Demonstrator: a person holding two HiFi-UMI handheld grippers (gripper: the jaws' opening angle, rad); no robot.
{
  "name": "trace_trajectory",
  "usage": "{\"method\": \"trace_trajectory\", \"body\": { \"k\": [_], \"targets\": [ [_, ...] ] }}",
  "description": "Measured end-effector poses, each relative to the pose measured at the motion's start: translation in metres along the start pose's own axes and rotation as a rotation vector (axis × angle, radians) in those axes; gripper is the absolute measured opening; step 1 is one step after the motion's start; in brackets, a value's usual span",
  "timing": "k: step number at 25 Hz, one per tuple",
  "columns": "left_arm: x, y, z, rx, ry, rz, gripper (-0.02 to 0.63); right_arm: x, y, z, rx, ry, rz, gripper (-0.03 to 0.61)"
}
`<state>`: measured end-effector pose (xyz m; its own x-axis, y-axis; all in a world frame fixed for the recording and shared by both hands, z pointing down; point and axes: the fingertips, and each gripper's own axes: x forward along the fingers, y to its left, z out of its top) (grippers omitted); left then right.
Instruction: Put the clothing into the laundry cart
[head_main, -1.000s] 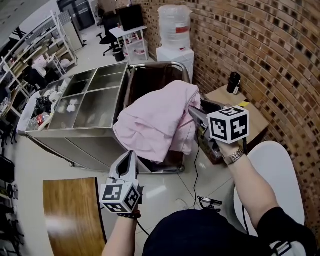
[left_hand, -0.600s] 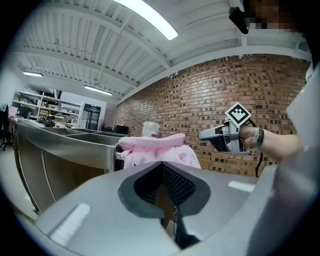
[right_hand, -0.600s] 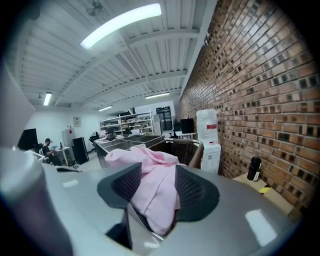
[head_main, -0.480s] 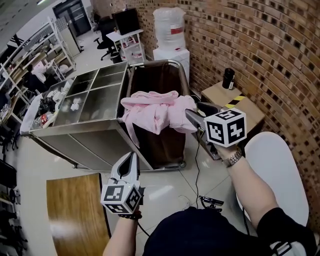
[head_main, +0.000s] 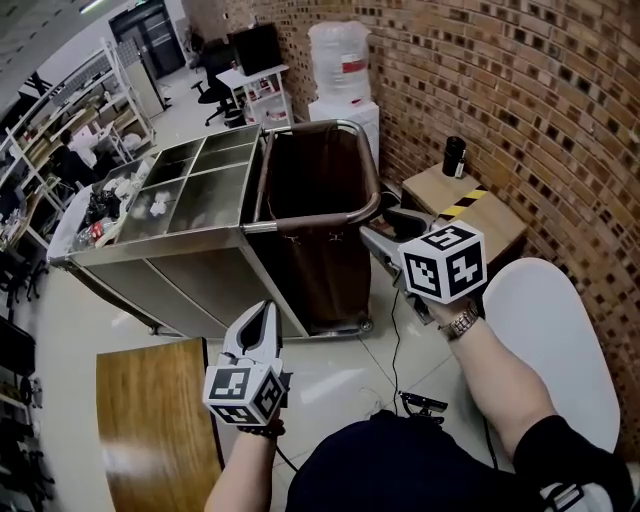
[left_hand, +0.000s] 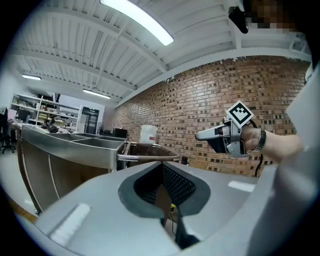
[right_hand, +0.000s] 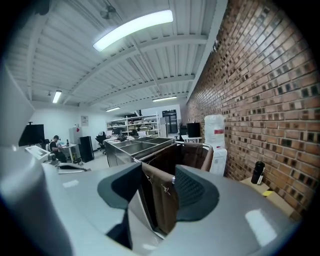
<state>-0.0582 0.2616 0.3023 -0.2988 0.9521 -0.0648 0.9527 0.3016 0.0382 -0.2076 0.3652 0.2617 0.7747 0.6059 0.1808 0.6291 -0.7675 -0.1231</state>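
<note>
The laundry cart (head_main: 312, 222) stands ahead, a brown bag hung in a chrome frame, and its dark inside shows no cloth. No pink garment shows in any view. My right gripper (head_main: 384, 226) hovers just off the cart's near right corner, open with nothing between its pads. Through its jaws (right_hand: 160, 192) I see the bag's brown wall (right_hand: 165, 200). My left gripper (head_main: 262, 312) hangs lower, in front of the cart's near side, its jaws a narrow gap apart and empty (left_hand: 165, 192). The left gripper view also catches the right gripper (left_hand: 201, 135) in a person's hand.
A steel trolley (head_main: 190, 200) with several open compartments joins the cart's left side. A water dispenser (head_main: 340, 70) stands behind by the brick wall. A cardboard box (head_main: 470, 215) with a black bottle (head_main: 454, 156), a white seat (head_main: 550, 340) and a wooden board (head_main: 150, 420) surround me.
The pink garment that hung from my right gripper over the cart slid down into the bag and is out of sight. Both grippers have drawn back from the cart.
</note>
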Motion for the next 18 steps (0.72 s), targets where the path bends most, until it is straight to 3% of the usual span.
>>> {"method": "trace_trajectory", "body": {
  "k": [18],
  "targets": [
    [-0.008, -0.065, 0.051, 0.071, -0.043, -0.108, 0.0, -0.046, 0.064, 0.001, -0.122, -0.093, -0.022, 0.077]
  ]
}}
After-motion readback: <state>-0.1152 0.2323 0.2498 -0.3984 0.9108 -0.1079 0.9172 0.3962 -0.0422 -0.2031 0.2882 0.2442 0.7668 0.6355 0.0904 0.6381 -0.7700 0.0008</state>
